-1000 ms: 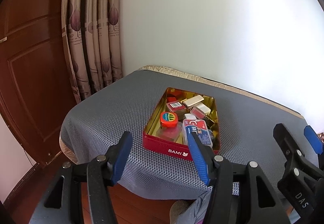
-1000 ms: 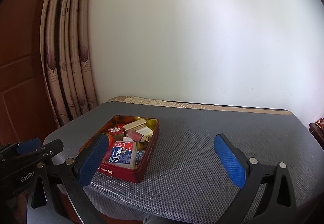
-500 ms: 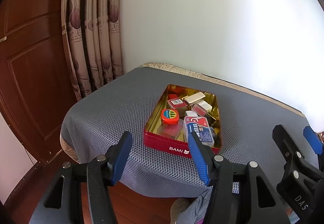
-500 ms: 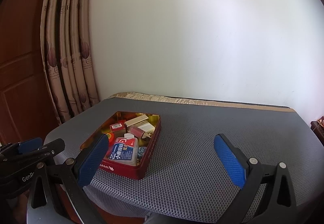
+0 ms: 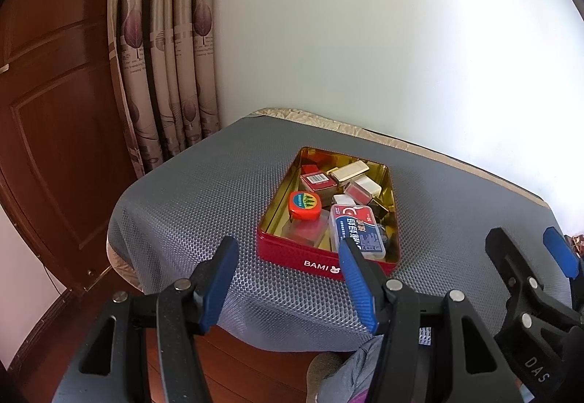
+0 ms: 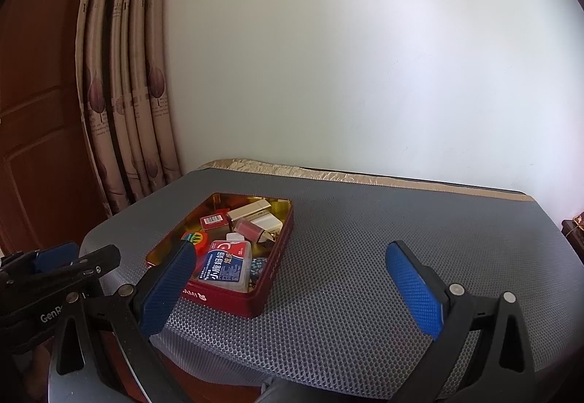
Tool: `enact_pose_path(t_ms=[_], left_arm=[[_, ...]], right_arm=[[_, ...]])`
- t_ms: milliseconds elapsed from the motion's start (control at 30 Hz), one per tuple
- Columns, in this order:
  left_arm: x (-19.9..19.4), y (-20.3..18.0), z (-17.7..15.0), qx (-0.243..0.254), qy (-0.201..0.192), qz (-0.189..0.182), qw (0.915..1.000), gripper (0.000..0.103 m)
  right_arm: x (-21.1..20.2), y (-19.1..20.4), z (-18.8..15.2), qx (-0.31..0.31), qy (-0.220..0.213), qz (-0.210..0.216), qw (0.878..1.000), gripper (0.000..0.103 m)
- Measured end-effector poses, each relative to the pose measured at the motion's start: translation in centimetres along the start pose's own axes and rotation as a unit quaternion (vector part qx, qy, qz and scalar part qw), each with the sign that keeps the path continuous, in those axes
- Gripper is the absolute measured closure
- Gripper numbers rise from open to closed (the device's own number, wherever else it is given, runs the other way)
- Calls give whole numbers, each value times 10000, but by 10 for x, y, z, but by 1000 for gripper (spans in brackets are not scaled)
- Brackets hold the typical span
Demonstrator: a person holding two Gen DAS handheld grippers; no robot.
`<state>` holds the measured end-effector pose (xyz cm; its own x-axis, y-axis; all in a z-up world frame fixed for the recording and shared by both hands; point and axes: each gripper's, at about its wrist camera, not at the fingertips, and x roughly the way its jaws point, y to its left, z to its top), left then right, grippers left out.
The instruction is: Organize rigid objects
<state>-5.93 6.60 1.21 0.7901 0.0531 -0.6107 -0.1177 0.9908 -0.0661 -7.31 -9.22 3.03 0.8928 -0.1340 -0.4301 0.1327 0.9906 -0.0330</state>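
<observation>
While both grippers hover apart, red tin lies lengthwise toward wall.

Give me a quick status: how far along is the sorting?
Done: nothing visibly sorted; the items, including the orange tape measure and white bottle, lie jumbled in the red tin. In hand: nothing; left gripper and right gripper hover open, short of it. Left: all of it.
</observation>
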Motion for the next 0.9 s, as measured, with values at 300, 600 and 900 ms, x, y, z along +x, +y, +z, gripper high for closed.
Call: enact_pose_path(t_ms=[300, 600, 900], left_arm=[[2, -2, 0, 11, 70, -16, 10000, 44], [7, -3, -3, 24, 123, -128, 9998, 35], [0, -9, -7, 247, -218, -33, 9995, 34]], right_arm=[[2, 3, -1, -23, 71, 3, 10000, 0], [4, 3, -3, -2, 136, -34, 9999, 0], [5, 0, -3, 30, 143, -59, 9999, 0]])
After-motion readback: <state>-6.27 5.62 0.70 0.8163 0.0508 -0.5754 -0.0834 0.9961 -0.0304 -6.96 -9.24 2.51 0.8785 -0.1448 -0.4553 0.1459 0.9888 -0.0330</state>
